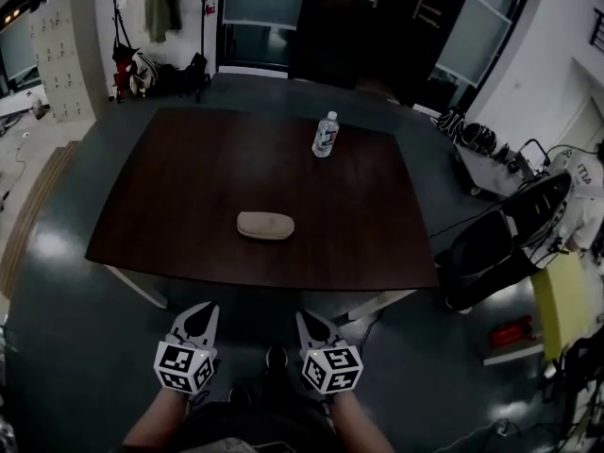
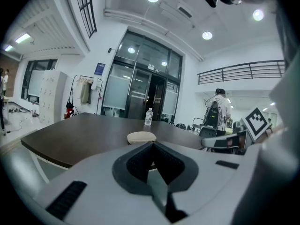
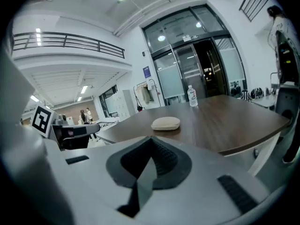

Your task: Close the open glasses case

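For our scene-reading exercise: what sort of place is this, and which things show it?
Probably an office or lab lobby: glass entrance doors, a bank of lockers, and a balcony railing.

No text can be read with certainty. Dark letters are seen on the back of a person's white shirt (image 1: 578,172) at three o'clock, too small to be made out. The blue sign (image 2: 99,68) beside the glass doors (image 2: 139,95) and the bottle label (image 1: 325,141) at twelve o'clock are illegible.

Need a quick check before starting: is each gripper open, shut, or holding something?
Left gripper: shut, holding nothing.
Right gripper: shut, holding nothing.
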`<state>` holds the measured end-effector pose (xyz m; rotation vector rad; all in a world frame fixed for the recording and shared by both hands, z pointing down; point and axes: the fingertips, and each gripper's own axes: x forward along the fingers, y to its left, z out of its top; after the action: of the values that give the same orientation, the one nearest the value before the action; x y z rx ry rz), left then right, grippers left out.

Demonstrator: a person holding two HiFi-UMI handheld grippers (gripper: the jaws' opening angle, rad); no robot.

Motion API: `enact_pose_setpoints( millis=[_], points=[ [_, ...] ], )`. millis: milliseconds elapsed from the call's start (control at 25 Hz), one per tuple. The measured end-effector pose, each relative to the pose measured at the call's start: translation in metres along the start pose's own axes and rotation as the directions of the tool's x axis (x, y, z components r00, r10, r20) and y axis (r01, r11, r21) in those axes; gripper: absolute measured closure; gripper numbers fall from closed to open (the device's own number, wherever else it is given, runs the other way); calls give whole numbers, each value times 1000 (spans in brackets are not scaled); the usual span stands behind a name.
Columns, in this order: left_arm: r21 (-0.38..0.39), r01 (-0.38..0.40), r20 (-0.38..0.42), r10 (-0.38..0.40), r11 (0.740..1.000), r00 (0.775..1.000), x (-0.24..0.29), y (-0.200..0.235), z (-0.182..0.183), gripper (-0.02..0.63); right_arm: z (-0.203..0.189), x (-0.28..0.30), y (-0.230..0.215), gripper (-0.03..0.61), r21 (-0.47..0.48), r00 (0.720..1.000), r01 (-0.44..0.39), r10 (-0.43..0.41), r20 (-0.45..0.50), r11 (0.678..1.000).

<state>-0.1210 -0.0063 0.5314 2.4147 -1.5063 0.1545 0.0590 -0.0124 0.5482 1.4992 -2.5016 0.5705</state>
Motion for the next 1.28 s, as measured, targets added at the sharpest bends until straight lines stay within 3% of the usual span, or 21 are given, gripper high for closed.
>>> enact_pose_setpoints(
  millis=[240,520,640,840,1280],
  points=[
    [-8,-6,8,6,1000,1000,-47,35,7,605,-5,11,56,589,-4,1000,-13,12,-2,1000],
    [22,71,45,-72,997,996,-2,-9,20,604,13,-11,11,589,-36,997,48,-46,55,998],
    [30,92,57,-93,995,994,-3,-14,28,604,18,-16,18,589,-56,997,55,-52,56,997],
    [13,98,69,-99,995,993,-17,-18,12,604,-5,-26,28,589,-72,998,53,-50,38,996],
    [-17,60,37,-60,998,998,-55,-3,9,604,1,-37,53,589,-58,998,61,-60,14,996]
  ],
)
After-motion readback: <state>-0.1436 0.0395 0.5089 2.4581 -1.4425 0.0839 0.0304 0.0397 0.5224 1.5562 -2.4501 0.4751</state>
